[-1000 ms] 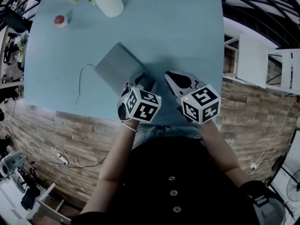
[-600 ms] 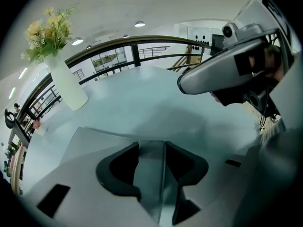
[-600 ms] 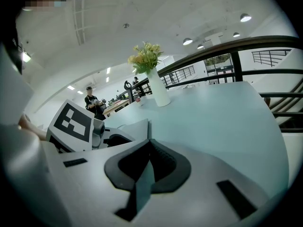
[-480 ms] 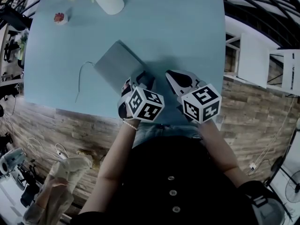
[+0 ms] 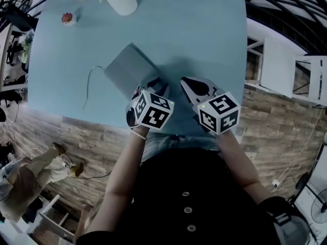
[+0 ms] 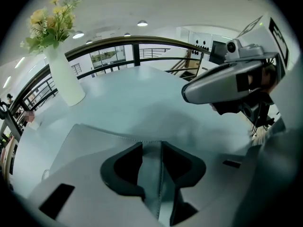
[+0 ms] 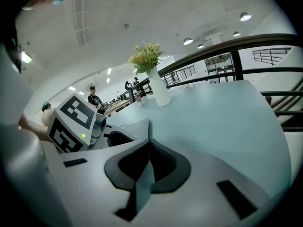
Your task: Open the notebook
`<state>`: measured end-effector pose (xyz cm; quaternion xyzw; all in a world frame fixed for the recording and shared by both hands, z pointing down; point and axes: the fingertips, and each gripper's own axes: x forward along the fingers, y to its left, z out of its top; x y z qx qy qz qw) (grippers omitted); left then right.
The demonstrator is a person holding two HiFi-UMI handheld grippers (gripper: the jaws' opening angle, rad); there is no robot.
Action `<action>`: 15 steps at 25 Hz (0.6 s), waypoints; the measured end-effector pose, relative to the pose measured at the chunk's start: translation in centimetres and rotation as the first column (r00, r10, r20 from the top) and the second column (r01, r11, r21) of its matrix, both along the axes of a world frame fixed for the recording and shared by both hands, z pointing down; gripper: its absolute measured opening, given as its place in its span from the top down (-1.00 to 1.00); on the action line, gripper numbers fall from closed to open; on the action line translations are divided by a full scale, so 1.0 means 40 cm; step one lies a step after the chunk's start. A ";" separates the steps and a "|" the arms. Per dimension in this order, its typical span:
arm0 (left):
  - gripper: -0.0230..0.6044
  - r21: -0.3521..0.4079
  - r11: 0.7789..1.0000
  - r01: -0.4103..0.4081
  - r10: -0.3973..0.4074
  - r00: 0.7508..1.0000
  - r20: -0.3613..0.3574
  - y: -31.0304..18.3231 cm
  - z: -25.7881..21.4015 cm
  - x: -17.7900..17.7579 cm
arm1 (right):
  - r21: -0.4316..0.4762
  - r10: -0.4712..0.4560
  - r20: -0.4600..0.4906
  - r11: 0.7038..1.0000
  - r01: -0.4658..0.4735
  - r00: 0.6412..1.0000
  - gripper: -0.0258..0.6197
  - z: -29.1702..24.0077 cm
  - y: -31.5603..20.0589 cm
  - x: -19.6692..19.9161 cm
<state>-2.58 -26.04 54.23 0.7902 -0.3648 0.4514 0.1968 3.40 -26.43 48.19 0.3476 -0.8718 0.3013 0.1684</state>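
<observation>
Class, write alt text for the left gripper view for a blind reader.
The left gripper is closing its fingers around an edge of the notebook on a blue table. A vase of flowers stands at left, the right gripper at right.

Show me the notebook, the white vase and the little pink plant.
notebook (image 5: 127, 68): head view, middle of its grey cover.
white vase (image 5: 121, 1): head view, on its body.
little pink plant (image 5: 67, 18): head view, on its pink top.

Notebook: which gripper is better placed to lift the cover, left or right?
Left. The left gripper is at the near corner of the notebook, jaws closing with its edge between them. The right gripper is shut, off to the side over the table.
</observation>
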 end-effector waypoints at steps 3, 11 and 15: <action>0.54 -0.010 1.000 0.019 -0.019 0.999 -0.030 0.002 -0.005 0.001 | 0.002 -0.004 0.002 1.000 0.004 1.000 0.91 -0.001 0.003 -0.003; 0.74 -0.006 0.996 0.086 -0.086 0.991 -0.101 0.003 -0.023 -0.003 | 0.011 -0.014 0.007 1.000 0.014 1.000 0.91 -0.011 0.005 -0.004; 0.80 0.017 0.993 0.114 -0.110 0.985 -0.129 0.003 -0.041 -0.011 | 0.021 -0.018 0.011 1.000 0.017 1.000 0.91 -0.020 0.010 -0.002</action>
